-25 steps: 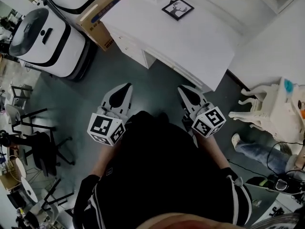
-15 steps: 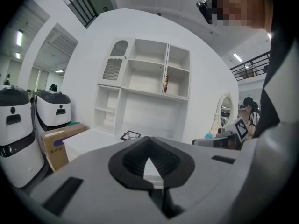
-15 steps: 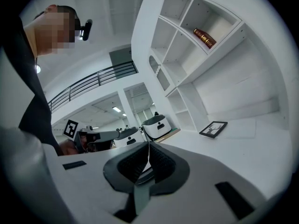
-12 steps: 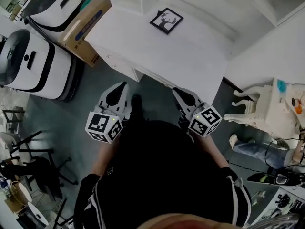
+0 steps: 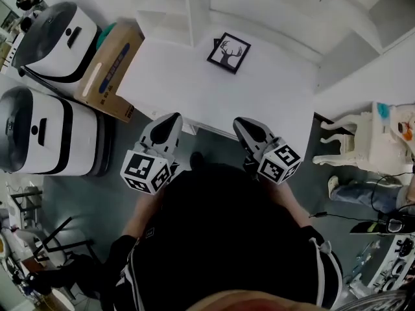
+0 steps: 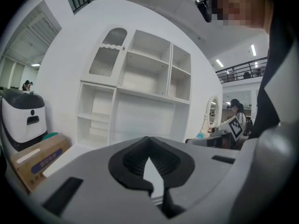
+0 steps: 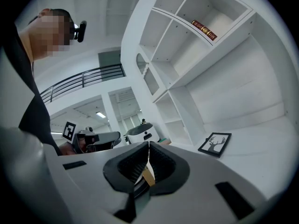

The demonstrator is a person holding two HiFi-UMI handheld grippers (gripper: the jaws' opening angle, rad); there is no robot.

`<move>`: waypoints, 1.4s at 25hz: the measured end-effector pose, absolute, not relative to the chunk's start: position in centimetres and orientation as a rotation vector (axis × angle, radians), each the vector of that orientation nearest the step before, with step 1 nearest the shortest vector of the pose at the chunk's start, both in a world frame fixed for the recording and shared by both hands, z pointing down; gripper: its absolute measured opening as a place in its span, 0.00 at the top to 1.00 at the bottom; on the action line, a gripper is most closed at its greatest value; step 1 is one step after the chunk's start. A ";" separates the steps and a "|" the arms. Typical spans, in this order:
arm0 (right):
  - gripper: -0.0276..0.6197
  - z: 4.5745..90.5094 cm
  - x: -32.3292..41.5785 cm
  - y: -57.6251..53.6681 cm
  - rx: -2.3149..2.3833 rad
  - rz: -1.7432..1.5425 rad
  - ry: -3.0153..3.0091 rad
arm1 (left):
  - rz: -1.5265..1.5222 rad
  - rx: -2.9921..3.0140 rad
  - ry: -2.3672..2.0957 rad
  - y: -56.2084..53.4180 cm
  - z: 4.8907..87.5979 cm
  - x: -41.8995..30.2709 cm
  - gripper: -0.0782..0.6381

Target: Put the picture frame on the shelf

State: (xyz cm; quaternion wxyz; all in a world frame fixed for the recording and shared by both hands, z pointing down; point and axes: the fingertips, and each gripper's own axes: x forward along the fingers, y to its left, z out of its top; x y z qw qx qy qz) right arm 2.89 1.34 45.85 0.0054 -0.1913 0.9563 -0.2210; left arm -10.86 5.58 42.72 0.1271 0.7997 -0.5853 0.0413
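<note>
**Left claw point(image 5: 170, 118) and right claw point(image 5: 240, 122) both shut, empty**

Left claw point(image 6: 149, 139): jaw tips meet, nothing between them. Right claw point(image 7: 148, 143): tips together too. A tan sliver shows in the gap below the tips; it looks like background, not a held thing. In the head view both claws sit at the near edge of the table point(image 5: 188, 89), side by side and well apart, and point toward it.

Frame point(image 5: 229, 52): black border, deer silhouette, lying flat on the table near its far edge, close to the foot of the shelf point(image 5: 194, 5). It touches neither claw. The right gripper view shows the frame point(image 7: 215, 144) ahead and to the right, with white shelf point(image 7: 187, 55) compartments above it.

Box point(image 5: 110, 70): cardboard, on the floor at the table's left end, with two white machines point(image 5: 45, 83) beside it.
</note>
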 end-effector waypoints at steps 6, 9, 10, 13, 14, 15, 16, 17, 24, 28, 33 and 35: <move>0.93 45.7 -2.7 -1.3 -0.671 -0.693 2.994 | 0.096 2.378 -1.597 1.4 43.1 -15.5 0.88; 0.93 46.0 -3.2 -2.1 -0.712 -0.708 3.011 | 0.095 2.402 -1.535 -0.6 43.4 -15.8 0.88; 0.93 46.3 -3.1 -2.5 -0.732 -0.716 3.014 | 0.102 2.410 -1.515 -1.2 43.7 -15.8 0.88; 0.93 47.0 -2.1 -4.6 -0.806 -0.747 2.988 | 0.130 2.409 -1.485 -3.5 44.8 -16.0 0.88; 0.93 47.2 -1.7 -5.4 -0.826 -0.759 2.972 | 0.129 2.400 -1.482 -4.4 45.0 -16.0 0.88; 0.93 47.4 -1.3 -6.1 -0.841 -0.769 2.959 | 0.124 2.391 -1.478 -5.1 45.1 -15.8 0.88; 0.93 47.4 -1.0 -6.8 -0.852 -0.774 2.952 | 0.120 2.388 -1.469 -5.8 45.1 -15.5 0.88; 0.93 47.5 -0.6 -7.4 -0.863 -0.775 2.950 | 0.121 2.391 -1.456 -6.4 45.1 -15.0 0.88; 0.93 49.1 1.7 -12.1 -0.896 -0.838 2.963 | 0.230 2.418 -1.427 -11.5 45.6 -13.0 0.88; 0.93 50.4 2.5 -14.6 -0.923 -0.897 2.964 | 0.244 2.393 -1.456 -14.2 46.0 -12.2 0.88; 0.92 51.8 1.8 -17.7 -0.990 -0.916 2.969 | 0.342 2.414 -1.405 -16.9 47.4 -10.9 0.88; 0.92 52.4 1.2 -18.7 -1.023 -0.930 2.970 | 0.364 2.413 -1.397 -17.8 48.1 -11.4 0.88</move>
